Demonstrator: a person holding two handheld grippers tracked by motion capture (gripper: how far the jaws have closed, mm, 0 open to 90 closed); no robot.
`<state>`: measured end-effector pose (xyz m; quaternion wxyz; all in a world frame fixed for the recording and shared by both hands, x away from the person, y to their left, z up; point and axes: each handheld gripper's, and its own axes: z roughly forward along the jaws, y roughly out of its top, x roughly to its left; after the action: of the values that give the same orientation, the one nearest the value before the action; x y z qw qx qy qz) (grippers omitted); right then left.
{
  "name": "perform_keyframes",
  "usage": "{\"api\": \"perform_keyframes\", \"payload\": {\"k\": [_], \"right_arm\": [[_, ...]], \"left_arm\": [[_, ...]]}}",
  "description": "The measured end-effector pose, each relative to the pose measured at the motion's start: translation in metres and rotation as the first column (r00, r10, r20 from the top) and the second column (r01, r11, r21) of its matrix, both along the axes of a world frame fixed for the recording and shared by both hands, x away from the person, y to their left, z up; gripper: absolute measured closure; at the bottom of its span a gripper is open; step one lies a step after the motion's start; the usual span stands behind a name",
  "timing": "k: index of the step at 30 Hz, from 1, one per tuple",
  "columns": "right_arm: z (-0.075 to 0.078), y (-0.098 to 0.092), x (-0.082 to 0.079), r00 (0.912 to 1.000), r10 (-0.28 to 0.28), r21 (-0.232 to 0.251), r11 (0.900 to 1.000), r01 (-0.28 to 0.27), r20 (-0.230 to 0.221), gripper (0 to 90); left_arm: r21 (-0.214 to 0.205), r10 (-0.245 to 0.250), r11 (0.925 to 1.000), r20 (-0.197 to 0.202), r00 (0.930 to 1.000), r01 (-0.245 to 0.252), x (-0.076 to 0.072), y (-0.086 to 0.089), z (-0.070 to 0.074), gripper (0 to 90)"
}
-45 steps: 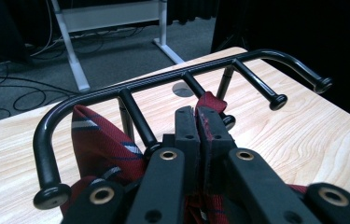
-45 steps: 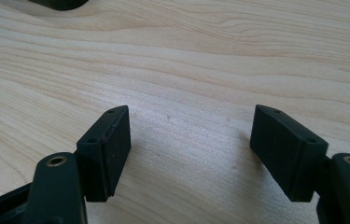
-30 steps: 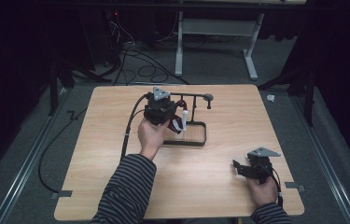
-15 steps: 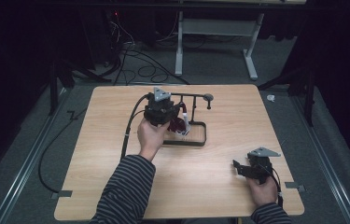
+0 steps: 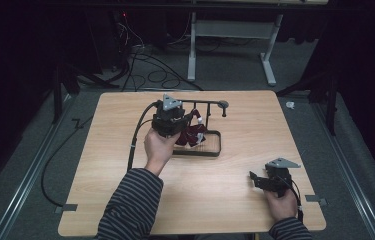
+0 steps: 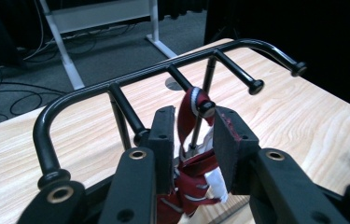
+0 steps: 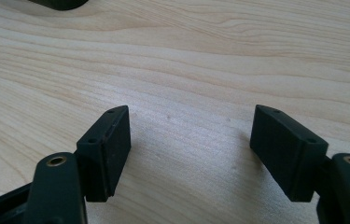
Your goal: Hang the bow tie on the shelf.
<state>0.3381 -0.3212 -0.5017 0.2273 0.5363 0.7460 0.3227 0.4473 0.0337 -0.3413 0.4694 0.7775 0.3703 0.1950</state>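
Observation:
A black metal rack [image 5: 215, 148] with a top bar [image 6: 116, 81] and several pegs stands at the middle back of the wooden table [image 5: 225, 205]. A dark red cloth with white stripes [image 5: 195, 135] is looped over one peg [image 6: 206, 108] and hangs down toward the rack's base. My left gripper [image 5: 187, 125] is at that peg. Its jaws are narrowed around the bunched cloth [image 6: 190, 100], which fills the gap between the pads [image 6: 163, 140]. My right gripper [image 5: 255, 177] rests low near the table's front right, open [image 7: 189, 135], with bare wood between its jaws.
The left gripper's black cable [image 5: 137, 132] trails over the table's left half toward the front. Beyond the far edge stand a white desk frame [image 5: 195, 45] and loose floor cables [image 5: 140, 55]. Dark floor surrounds the table.
The red cloth now hangs lower beneath the left gripper, more of it showing over the rack's base. The right gripper has stayed put.

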Motion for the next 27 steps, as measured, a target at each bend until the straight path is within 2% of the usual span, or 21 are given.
{"api": "perform_keyframes", "payload": {"k": [15,27], "right_arm": [[0.0,0.0,0.0,1.0,-0.001,-0.001,1.0,0.001,0.002,30.0],[0.0,0.0,0.0,1.0,-0.003,-0.001,1.0,0.003,0.001,30.1]], "left_arm": [[-0.007,-0.038,0.9992,-0.028,0.9989,0.038,-0.014,0.017,-0.003,66.4],[-0.038,-0.046,0.9983,-0.054,0.9975,0.044,-0.024,0.038,-0.008,63.4]]}}
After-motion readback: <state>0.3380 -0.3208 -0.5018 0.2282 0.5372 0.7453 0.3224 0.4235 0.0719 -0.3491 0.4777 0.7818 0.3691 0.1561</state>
